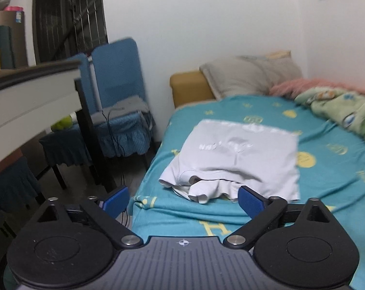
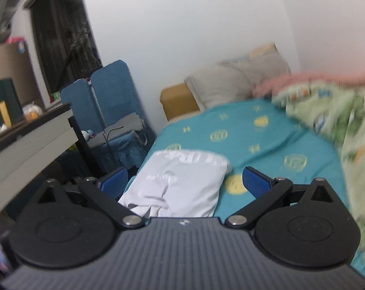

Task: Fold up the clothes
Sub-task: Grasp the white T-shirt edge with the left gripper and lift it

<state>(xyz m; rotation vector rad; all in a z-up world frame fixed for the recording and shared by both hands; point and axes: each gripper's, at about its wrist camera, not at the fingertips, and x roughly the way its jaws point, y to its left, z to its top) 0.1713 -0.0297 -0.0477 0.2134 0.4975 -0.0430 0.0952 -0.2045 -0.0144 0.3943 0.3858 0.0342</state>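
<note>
Lying flat on the teal bed sheet (image 1: 267, 220), one folded white garment (image 1: 238, 154) sits near the left side of the mattress, close to the bed's near edge. It is folded into a rough rectangle. In the left wrist view its straight, tidy edge faces the pillows, while the bunched end with hems and loose layers faces the grippers. Its long axis is hard to call, as the folded shape looks nearly square; in the right wrist view it seems to run from the near edge toward the head of the bed. Faint lettering shows on the top layer, too blurred to read.

Both tongs are released. The left gripper (image 1: 183, 201) has its two blue pads spread wide, hanging just short of the garment's bunched end, with nothing pinched between them. The right gripper (image 2: 184, 182) is likewise spread wide; the white garment (image 2: 180, 183) shows in the gap between its pads, but neither pad presses on it.

Counting what stands around: one garment on the sheet, two pillows (image 1: 250, 75) stacked at the head, one green patterned quilt (image 1: 344, 111) heaped along the right with a pink blanket (image 1: 322, 84) behind it, two blue chair backs (image 1: 114, 72) beside the bed, and one table (image 1: 34, 96) at the left.
</note>
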